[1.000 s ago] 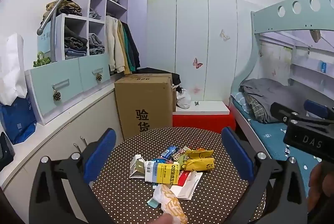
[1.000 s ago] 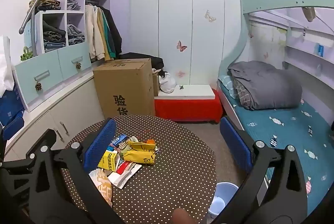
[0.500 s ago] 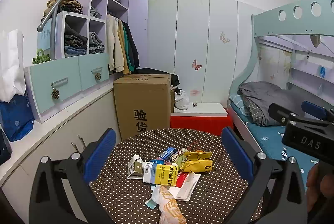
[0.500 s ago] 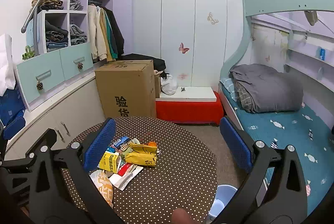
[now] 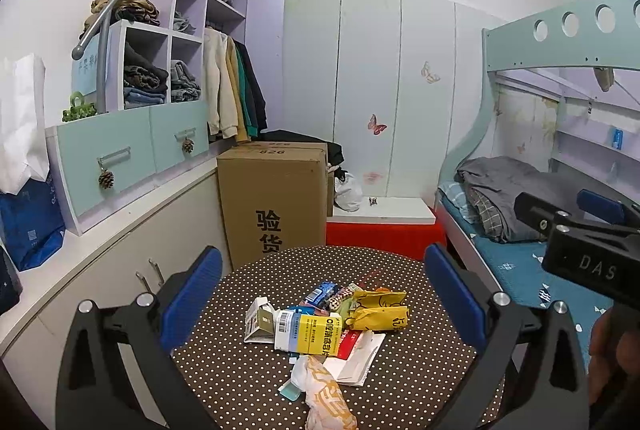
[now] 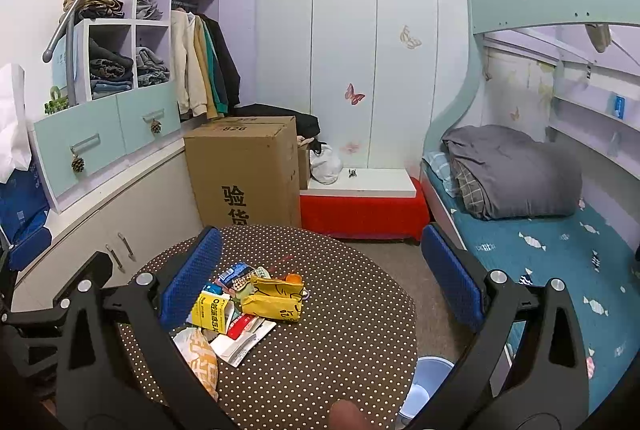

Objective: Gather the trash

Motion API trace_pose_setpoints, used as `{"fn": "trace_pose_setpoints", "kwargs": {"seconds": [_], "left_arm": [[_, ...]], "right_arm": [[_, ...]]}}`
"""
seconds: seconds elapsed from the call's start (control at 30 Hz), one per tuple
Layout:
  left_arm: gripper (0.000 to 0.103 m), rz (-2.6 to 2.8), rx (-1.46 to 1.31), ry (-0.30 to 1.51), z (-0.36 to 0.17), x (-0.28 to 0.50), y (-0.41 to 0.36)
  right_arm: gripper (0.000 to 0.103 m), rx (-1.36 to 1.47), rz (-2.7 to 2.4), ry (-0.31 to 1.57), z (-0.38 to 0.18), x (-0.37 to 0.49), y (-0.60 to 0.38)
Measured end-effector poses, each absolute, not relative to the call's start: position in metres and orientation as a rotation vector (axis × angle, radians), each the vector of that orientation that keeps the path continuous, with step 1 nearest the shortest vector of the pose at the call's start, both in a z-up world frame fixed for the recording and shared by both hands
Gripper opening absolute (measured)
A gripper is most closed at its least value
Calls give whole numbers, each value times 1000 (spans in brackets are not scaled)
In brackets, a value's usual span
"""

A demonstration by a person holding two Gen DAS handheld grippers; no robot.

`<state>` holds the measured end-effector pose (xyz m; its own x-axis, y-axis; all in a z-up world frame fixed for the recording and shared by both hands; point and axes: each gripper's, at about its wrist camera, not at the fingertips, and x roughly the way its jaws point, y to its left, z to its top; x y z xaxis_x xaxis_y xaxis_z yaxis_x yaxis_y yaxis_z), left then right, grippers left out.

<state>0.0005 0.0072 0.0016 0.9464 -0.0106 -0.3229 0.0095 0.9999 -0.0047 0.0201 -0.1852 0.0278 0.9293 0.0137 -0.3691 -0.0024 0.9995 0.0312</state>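
While trash (image 5: 320, 326) crowds the table (image 5: 420, 362) centre, its rim lies bare.

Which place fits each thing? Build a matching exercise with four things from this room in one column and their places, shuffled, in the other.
Things:
1. trash pile
2. cardboard box
3. grey blanket
4. blue bin

Places:
A. on the lower bunk
B. on the floor beside the table's right edge
C. on the dotted table
D. behind the table, against the cabinets

Pairs: 1-C, 2-D, 3-A, 4-B
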Motion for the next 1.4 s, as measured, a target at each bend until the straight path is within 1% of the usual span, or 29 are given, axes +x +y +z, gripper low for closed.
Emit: {"fn": "trace_pose_setpoints", "kwargs": {"seconds": [0.47,0.73,1.0,1.33,1.4], "left_arm": [[99,-4,-13,335,-1,1,11],[99,22,-24,393,-18,11,18],[99,70,-20,545,-70,30,33],[99,23,-6,819,-169,59,33],[99,14,-12,850,-183,64,31]], "right_arm": [[98,32,11,378,28,20,-185],[98,30,15,408,21,29,-190],[98,18,21,517,-20,55,-192],[98,31,13,700,-87,85,-200],[98,32,20,728,-97,89,-199]]}}
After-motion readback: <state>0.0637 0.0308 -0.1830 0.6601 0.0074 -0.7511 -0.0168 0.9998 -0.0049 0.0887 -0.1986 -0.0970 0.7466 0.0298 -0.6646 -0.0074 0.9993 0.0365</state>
